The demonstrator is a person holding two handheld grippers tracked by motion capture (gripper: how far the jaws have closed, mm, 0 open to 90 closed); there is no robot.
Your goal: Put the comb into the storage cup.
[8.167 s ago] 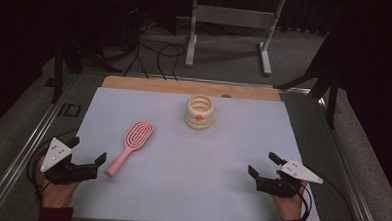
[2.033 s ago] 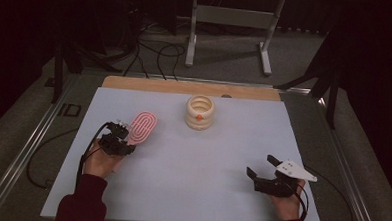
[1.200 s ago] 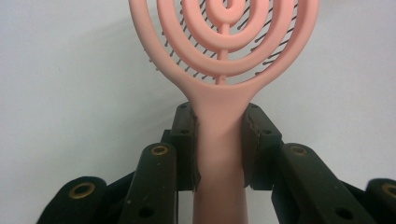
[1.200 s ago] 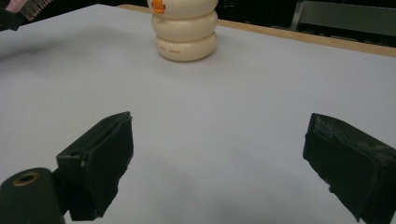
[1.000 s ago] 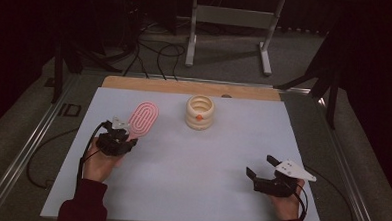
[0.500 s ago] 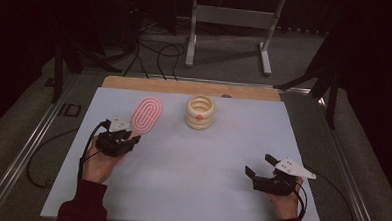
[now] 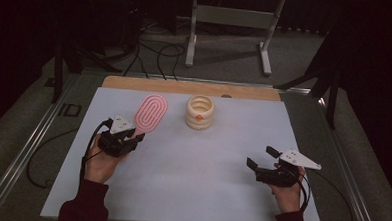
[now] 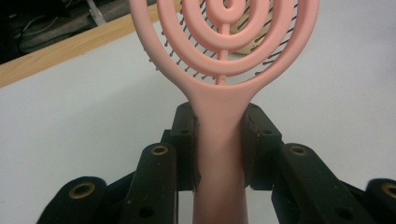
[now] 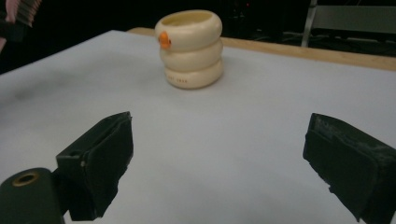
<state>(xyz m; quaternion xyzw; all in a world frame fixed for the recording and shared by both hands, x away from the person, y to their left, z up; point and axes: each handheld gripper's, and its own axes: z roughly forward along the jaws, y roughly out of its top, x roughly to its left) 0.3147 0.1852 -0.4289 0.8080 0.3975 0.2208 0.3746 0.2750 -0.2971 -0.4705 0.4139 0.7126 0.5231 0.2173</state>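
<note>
A pink hairbrush [image 7: 150, 112] with an oval, slotted head is held up off the white table sheet [image 7: 191, 165] at the left. My left gripper [image 7: 133, 135] is shut on its handle [image 8: 219, 140], both pads pressing its sides, and the head points away toward the far edge. A cream ribbed cup [image 7: 200, 111] with an orange dot stands upright at the middle back, to the right of the brush head; in the right gripper view the cup [image 9: 190, 49] stands well ahead. My right gripper [image 7: 259, 158] rests near the front right, jaws wide open with nothing between them.
A wooden strip [image 7: 190, 87] runs along the table's far edge. Beyond it stand a metal frame [image 7: 228, 22] and cables [image 7: 151, 48] on the floor. Metal rails [image 7: 27, 153] flank the table sides.
The left hand has tilted the brush head further up and slightly toward the far side. The right hand has stayed in place.
</note>
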